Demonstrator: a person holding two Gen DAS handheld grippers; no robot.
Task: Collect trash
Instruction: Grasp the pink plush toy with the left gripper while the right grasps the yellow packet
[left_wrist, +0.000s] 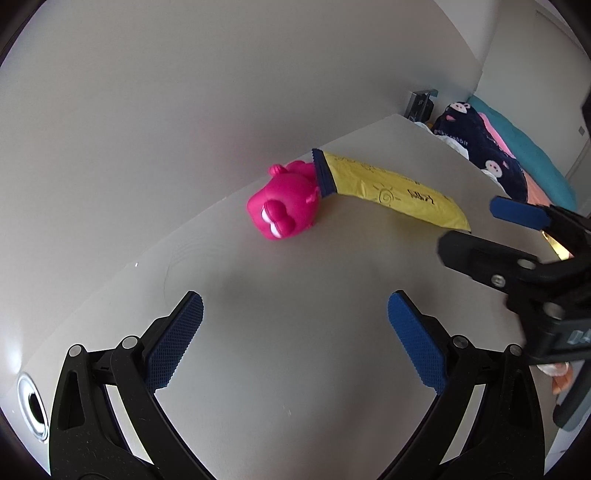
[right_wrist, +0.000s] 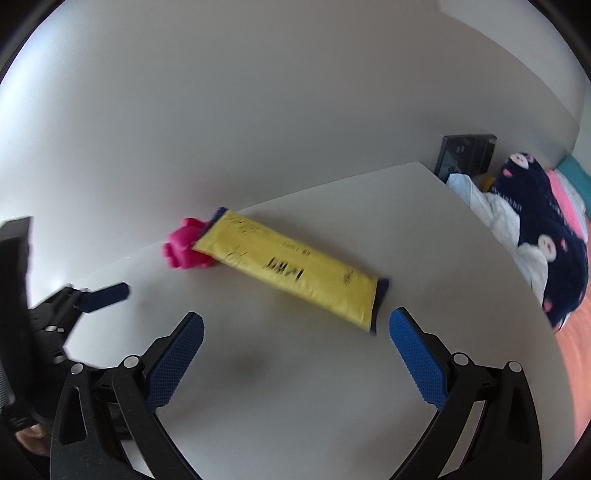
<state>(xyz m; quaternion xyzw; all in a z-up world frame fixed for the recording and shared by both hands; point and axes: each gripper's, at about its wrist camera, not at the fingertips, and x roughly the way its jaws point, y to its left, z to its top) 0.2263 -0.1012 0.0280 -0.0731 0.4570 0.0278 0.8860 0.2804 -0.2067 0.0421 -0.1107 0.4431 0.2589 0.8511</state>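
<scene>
So your left gripper (left_wrist: 295, 314) is spread wide with nothing between the blue pads, just bare white table (left_wrist: 295, 387) in the gap. The yellow snack wrapper (left_wrist: 391, 188) lies flat further out on the table, ahead of those jaws and off to the right, well clear of both pads. One of its dark blue crimped ends is butted right up against the pink toy figure (left_wrist: 284, 205), which is tipped over on its side near the back edge of the table by the wall.

Your right gripper (right_wrist: 295, 339) is gaping open too and has hold of nothing. From the right wrist view the wrapper (right_wrist: 295, 271) runs diagonally across the table, its far end touching the pink toy (right_wrist: 184, 245) and its near crimped end just ahead of your right-hand pad (right_wrist: 417, 362), slightly inside it. So the wrapper isn't between the jaws, only its near corner sits close in front of the opening. That view is a bit motion-blurred, so you can't read the printing on it.

In the left wrist view your right gripper (left_wrist: 491, 232) pokes in from the right edge, above the wrapper's near end. Off the table's right side there's a dark blue plush (right_wrist: 546, 236) with pink-and-white faces lying on bedding.
</scene>
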